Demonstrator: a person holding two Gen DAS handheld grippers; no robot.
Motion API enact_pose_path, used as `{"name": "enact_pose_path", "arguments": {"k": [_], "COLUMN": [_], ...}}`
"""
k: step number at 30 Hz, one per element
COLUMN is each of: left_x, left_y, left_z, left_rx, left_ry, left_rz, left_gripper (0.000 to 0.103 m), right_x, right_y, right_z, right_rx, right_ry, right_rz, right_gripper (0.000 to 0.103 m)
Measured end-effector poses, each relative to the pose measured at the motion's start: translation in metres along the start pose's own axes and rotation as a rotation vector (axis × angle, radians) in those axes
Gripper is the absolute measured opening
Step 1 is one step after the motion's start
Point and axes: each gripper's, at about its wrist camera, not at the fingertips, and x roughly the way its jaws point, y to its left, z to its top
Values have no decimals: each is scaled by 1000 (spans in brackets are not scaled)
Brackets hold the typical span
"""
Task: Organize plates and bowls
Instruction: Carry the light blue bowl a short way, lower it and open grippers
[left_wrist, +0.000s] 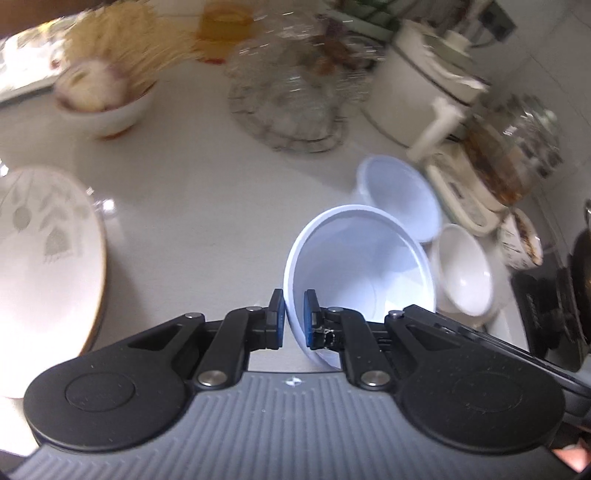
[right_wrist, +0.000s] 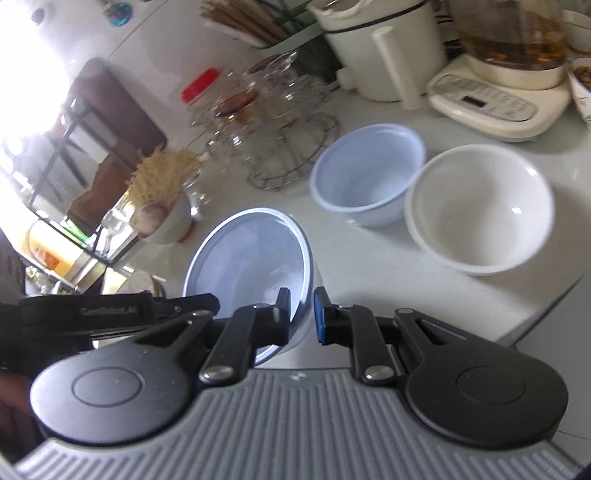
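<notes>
Between both grippers' fingers: tilted pale blue bowl, rim clamped.

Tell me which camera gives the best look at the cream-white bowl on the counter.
The right wrist view: the cream-white bowl shows whole, upright, its interior open to the camera, beside the standing pale blue bowl. The left wrist view shows the cream-white bowl only partly, blurred, behind the held blue bowl.
</notes>
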Motion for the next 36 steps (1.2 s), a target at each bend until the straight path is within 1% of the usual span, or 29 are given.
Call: {"name": "enact_pose_path", "arguments": {"k": [4,6,10,15,23,25,26,27,29,36], "left_x": [3,3,8,14,14,10,7,4,-5,-41], "left_y": [14,21,28,34,41,43,43,44,45,30], "left_z": [-4,-5,-9,-9,-6,-3,-2,0,3,18], "left_rx": [-9,-20,-16,-30,-29,-34,-39,-46,-49,-5], "left_ry": [-35,-48,-54,-61,-82,-86,-90,-94,-111,-144], "left_rz": [26,22,31,21,25,38,46,50,66,106], "left_gripper": [12,12,12,12,13,14,19,28,36,38], "right_x": [15,22,33,41,48,47,45,43,38,14], "right_y": [6,7,9,10,14,14,14,14,13,19], "right_z": [-6,-10,-14,-16,-13,-11,-10,-8,-4,13], "right_rx": [-31,-36,-51,-55,-57,-52,-44,-37,-28,-51], "right_ry": [10,16,28,29,12,7,0,-8,-19,-29], "right_rz": [12,15,16,12,8,1,-6,-7,-7,-17], "right_gripper": [16,16,16,18,19,23,31,46,60,60]}}
